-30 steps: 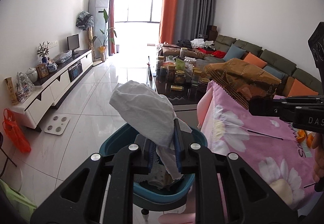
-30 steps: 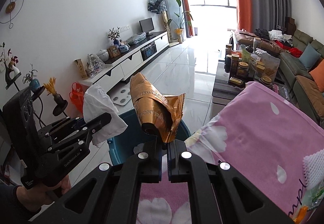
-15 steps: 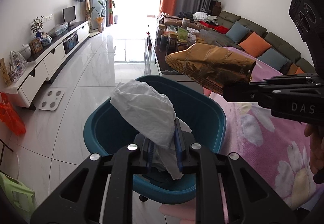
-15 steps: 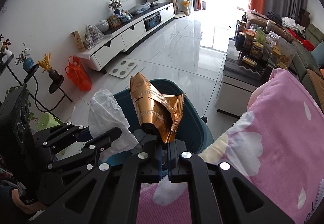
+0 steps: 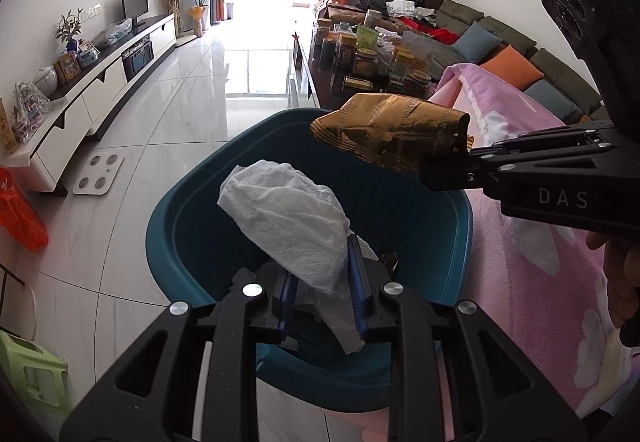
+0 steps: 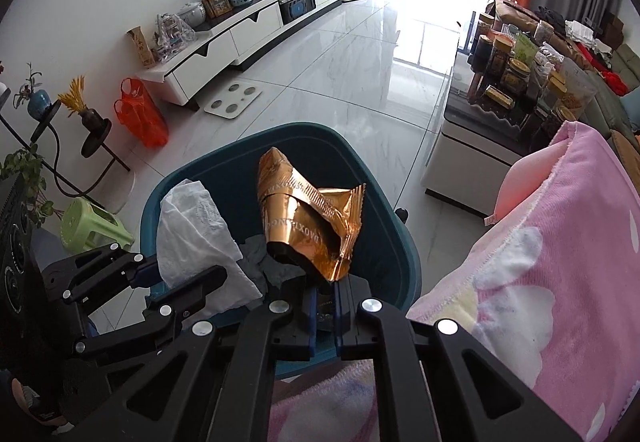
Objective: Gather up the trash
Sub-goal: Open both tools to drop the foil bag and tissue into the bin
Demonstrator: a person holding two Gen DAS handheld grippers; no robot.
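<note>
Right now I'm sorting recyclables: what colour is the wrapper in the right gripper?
Shiny gold wrapper, clearest in the right wrist view.

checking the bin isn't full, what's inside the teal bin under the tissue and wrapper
Inside the teal bin, some crumpled grey scraps lie at the bottom. The white tissue, gold wrapper and both grippers cover the rest.

Black gripper frames — silver screws, blue pads, "DAS" lettering.

My left gripper over the bin with tissue between its fingers, my right gripper to its right, wrapper above the bin, blanket right of both, scale on floor ahead-left.
</note>
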